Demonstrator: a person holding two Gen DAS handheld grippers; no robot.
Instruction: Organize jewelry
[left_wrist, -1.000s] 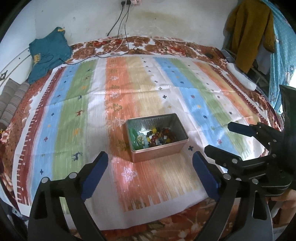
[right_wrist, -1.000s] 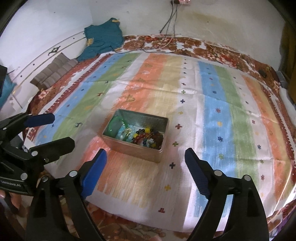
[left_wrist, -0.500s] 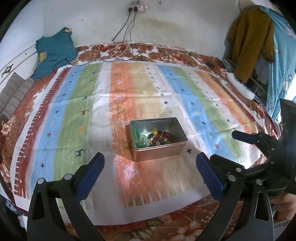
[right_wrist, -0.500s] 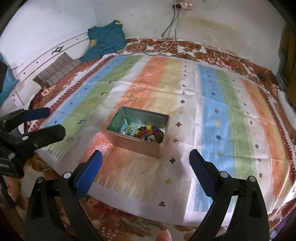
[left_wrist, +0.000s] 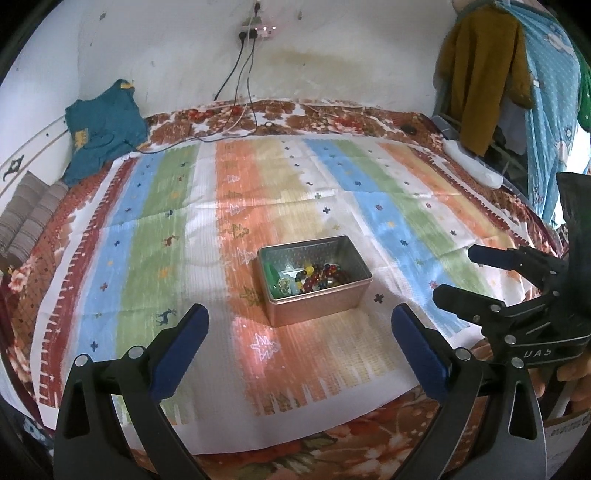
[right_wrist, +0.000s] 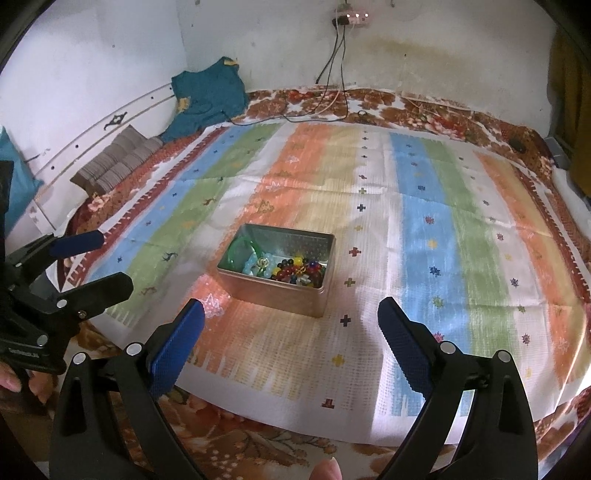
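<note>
An open metal tin (left_wrist: 317, 299) stands on the striped cloth (left_wrist: 147, 236) and holds beaded jewelry (left_wrist: 314, 277): green, pale blue, red and dark beads. It also shows in the right wrist view (right_wrist: 273, 295), with the jewelry (right_wrist: 284, 269) inside. My left gripper (left_wrist: 299, 317) is open and empty, held above the near edge of the cloth, short of the tin. My right gripper (right_wrist: 291, 310) is open and empty, also short of the tin. Each gripper shows in the other's view: the right one (left_wrist: 465, 273), the left one (right_wrist: 107, 258).
The cloth covers a floral bedspread (left_wrist: 332, 118). A teal garment (left_wrist: 99, 125) and a striped cushion (left_wrist: 26, 214) lie at the far left. Cables (left_wrist: 240, 74) hang from a wall socket. Clothes (left_wrist: 480, 74) hang at the right.
Both grippers have drawn back and up from the tin, which now looks smaller and farther. Both stay open and empty.
</note>
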